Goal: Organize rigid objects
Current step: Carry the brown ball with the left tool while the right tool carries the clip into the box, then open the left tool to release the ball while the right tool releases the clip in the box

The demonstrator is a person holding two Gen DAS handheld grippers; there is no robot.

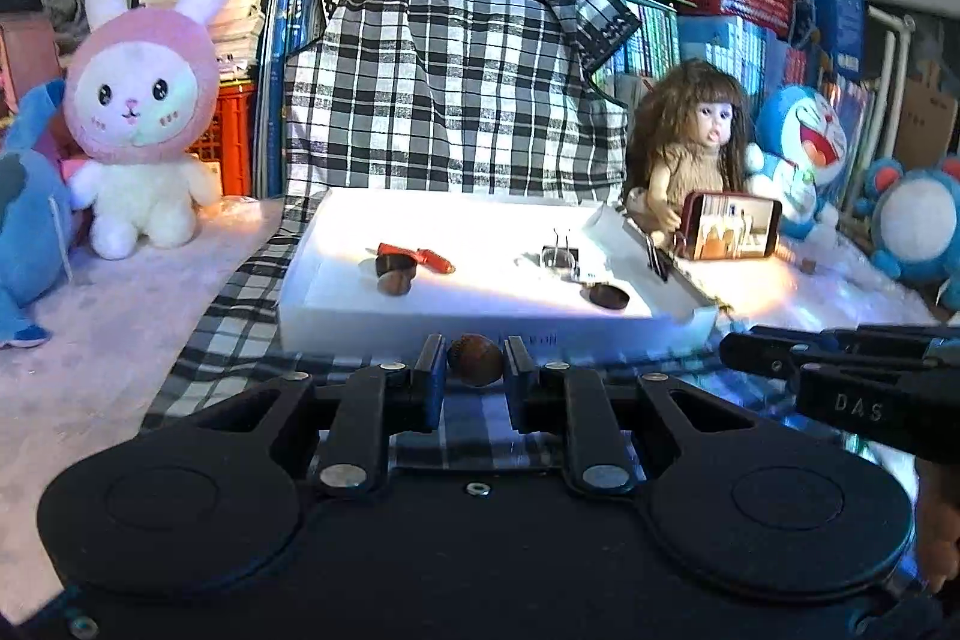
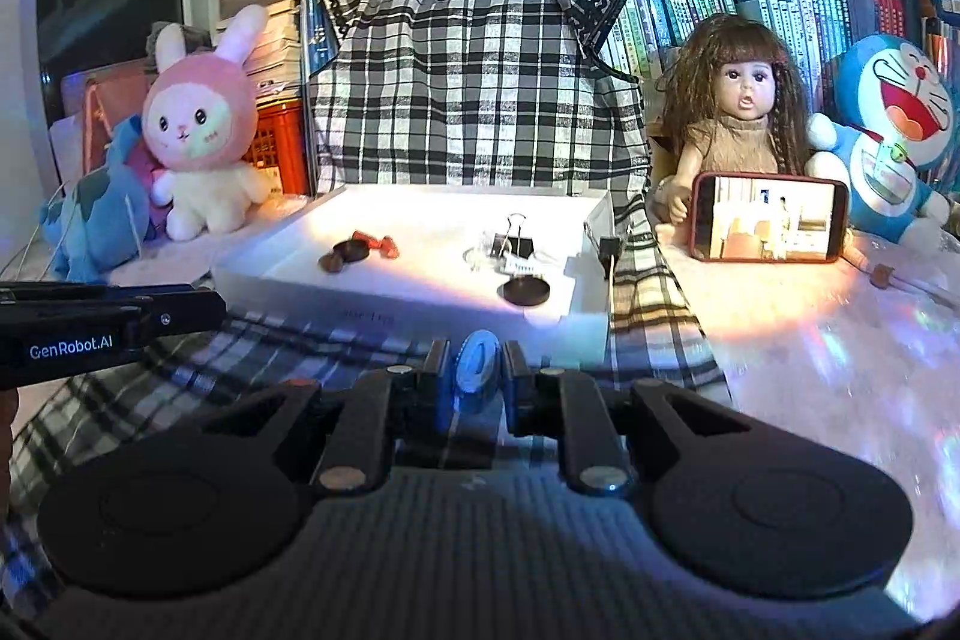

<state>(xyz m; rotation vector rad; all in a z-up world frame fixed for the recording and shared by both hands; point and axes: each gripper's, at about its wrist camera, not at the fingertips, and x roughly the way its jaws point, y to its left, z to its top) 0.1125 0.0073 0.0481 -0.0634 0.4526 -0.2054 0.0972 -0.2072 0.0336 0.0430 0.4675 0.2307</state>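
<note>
Brown and ridged, a nut (image 1: 474, 359) sits clamped in my left hand-held gripper (image 1: 474, 370), just short of the white tray (image 1: 420, 325) at twelve o'clock. My right hand-held gripper (image 2: 477, 370) is clamped on a blue disc (image 2: 478, 363) held on edge. In the tray lie another nut (image 1: 393, 283) at eleven o'clock and a binder clip (image 2: 511, 244) at one.
</note>
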